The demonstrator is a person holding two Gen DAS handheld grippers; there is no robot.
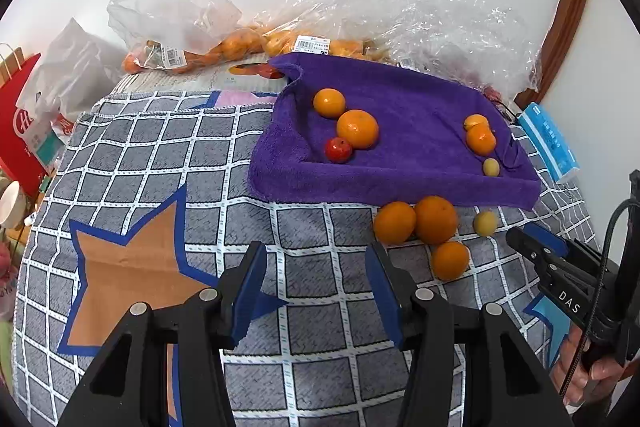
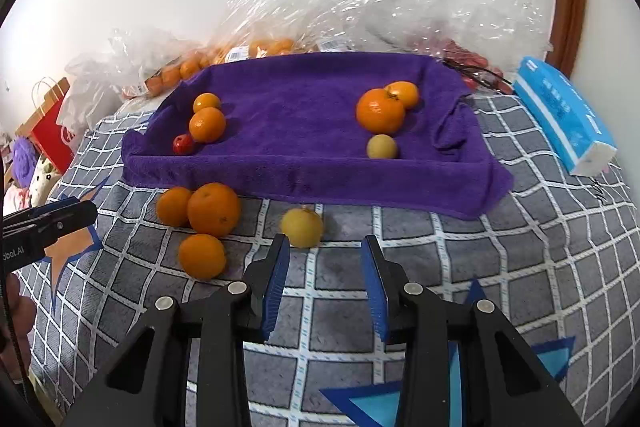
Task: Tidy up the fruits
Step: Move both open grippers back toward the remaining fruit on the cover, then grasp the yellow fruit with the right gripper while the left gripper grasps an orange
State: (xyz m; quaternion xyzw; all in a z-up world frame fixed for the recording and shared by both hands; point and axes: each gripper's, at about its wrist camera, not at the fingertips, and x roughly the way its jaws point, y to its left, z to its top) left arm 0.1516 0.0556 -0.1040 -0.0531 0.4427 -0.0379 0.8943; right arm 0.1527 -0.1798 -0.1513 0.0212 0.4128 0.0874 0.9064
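Observation:
A purple towel lies on the checked cloth. On its left part sit two oranges and a small red fruit. On its right part sit two oranges and a small yellow fruit. In front of the towel lie three oranges and a yellow fruit. My left gripper is open and empty above the cloth. My right gripper is open and empty, just short of the yellow fruit.
Clear plastic bags of oranges line the wall behind the towel. A blue tissue pack lies at the right. A red paper bag stands at the left.

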